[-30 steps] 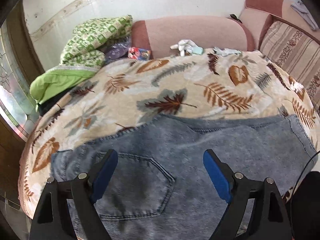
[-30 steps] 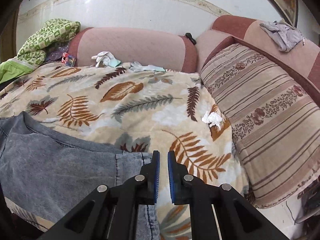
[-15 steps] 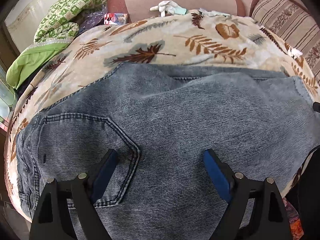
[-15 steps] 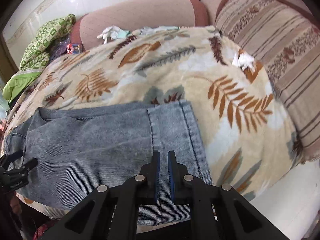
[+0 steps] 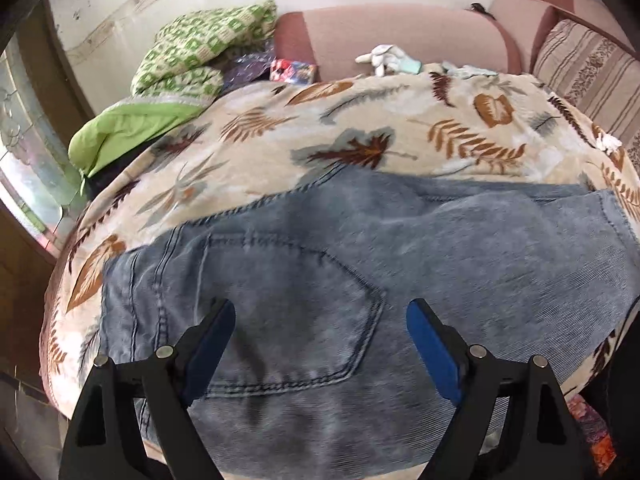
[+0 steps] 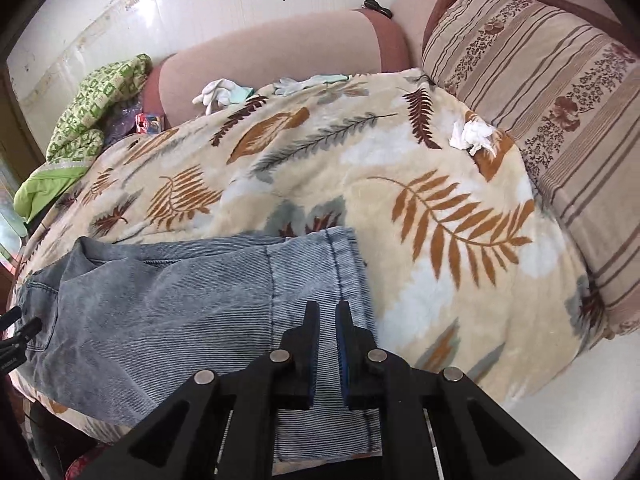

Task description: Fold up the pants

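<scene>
Sofa: a pink upholstered sofa (image 5: 400, 36) fills the background; its seat is hidden under the cover.
Cover: a cream fleece blanket with brown and grey leaf prints (image 6: 280, 168) spreads across the seat.
Pants: the faded blue denim pants (image 5: 460, 264) lie flat on the blanket's near edge, their lower part cut off behind the grippers. The left view shows the back pocket, the right view the hem end.
Cushion: a striped floral beige cushion (image 6: 560, 92) stands at the right, fully seen only in the right view.
Bedding: a green patterned quilt (image 5: 200, 48) is heaped far left.
Left gripper (image 5: 320, 344): jaws spread wide above the pocket, gripping nothing.
Right gripper (image 6: 327, 344): blue pads nearly together over the hem; whether cloth is pinched cannot be told.
Small items: white gloves (image 6: 218, 94) and crumpled white tissue (image 6: 474, 136) lie on the blanket.
</scene>
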